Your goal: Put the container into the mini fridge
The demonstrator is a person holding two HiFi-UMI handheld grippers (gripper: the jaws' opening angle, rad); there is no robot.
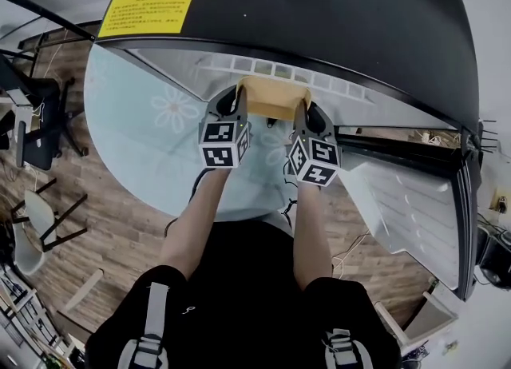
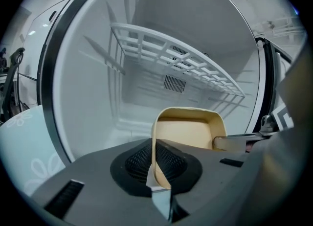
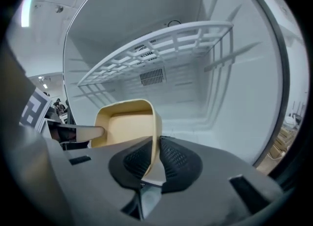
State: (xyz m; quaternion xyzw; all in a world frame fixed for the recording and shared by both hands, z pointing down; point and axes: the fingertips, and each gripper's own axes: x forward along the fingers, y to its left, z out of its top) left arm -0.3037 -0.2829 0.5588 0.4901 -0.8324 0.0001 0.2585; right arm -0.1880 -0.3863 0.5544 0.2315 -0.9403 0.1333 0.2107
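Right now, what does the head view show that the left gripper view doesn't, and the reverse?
Head view only: the yellow label on the black top of the mini fridge, its open door to the right, and the person's forearms.
Left gripper view only: the vent on the fridge's back wall, and the left gripper with its pads shut on the side wall of the beige container.
Both: that container at the fridge's opening, with the right gripper gripping its other side.
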